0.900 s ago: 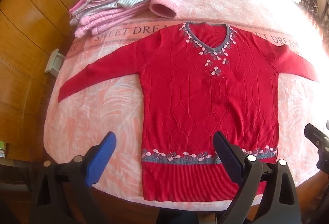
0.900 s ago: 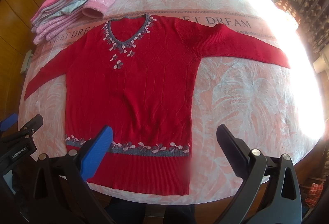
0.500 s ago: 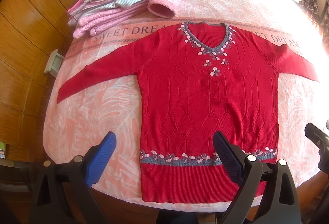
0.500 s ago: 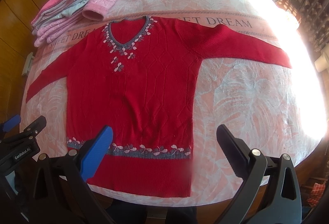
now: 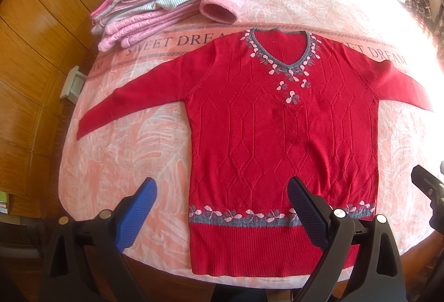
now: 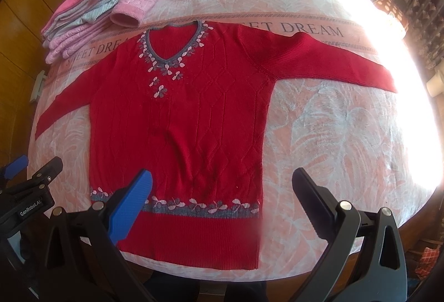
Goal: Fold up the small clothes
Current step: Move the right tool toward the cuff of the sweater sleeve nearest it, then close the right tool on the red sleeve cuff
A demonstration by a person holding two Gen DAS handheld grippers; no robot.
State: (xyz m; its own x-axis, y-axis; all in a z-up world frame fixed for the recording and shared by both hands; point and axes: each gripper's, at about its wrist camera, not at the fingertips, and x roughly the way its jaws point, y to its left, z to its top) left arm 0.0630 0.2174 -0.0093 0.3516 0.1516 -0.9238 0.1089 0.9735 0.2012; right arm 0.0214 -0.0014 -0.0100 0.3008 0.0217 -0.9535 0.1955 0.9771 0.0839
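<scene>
both tongs [image 5: 222,191] [image 6: 222,185] gape above the sweater's [image 5: 283,141] hem.

The left gripper [image 5: 222,207] has its jaws spread wide, with nothing between the blue-padded fingers [image 5: 136,211], and it points forward at a level angle. The right gripper [image 6: 222,199] is likewise gaping and grips nothing, one finger faced in blue, the other showing black. The two sit side by side, near each other: the left gripper's body shows at the left edge of the right wrist view.
</scene>
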